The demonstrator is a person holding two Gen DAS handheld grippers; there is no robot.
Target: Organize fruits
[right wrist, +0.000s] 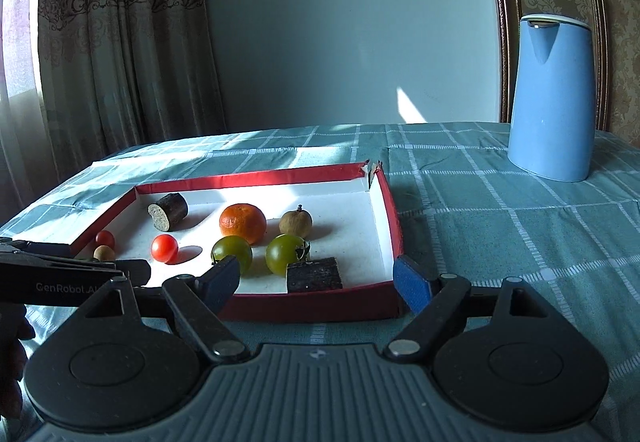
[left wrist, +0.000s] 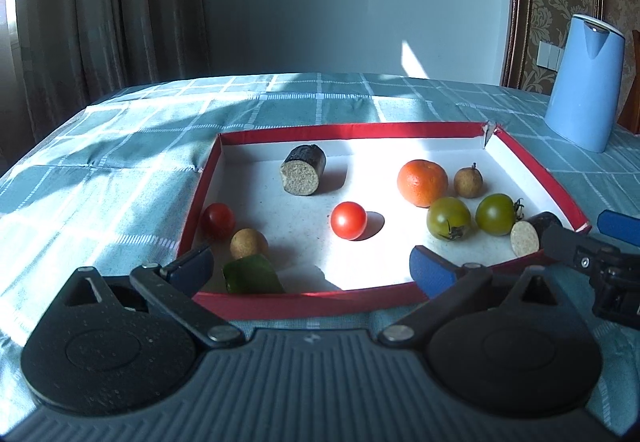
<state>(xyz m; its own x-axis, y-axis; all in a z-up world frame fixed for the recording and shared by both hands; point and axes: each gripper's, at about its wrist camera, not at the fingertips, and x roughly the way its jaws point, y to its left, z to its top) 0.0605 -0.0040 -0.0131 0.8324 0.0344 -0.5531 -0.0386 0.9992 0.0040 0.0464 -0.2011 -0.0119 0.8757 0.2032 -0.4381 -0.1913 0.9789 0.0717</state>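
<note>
A red-rimmed shallow box (left wrist: 304, 298) (right wrist: 394, 217) holds the fruit. In the left wrist view it holds a red tomato (left wrist: 348, 220), a second red tomato (left wrist: 217, 219), a tan longan (left wrist: 248, 243), a green piece (left wrist: 251, 276), a tangerine (left wrist: 422, 182), a second longan (left wrist: 467, 182), two green tomatoes (left wrist: 448, 218) (left wrist: 495, 213) and two dark sugarcane pieces (left wrist: 303, 169) (left wrist: 534, 234). My left gripper (left wrist: 312, 268) is open over the box's near edge, holding nothing. My right gripper (right wrist: 316, 284) is open at the box's near right corner, with a cane piece (right wrist: 315, 274) between its fingers, untouched.
A blue kettle (right wrist: 550, 97) stands on the teal checked tablecloth (right wrist: 500, 226) to the right of the box. Curtains hang behind the table's far left. The right gripper's fingers (left wrist: 576, 246) show at the right edge of the left wrist view.
</note>
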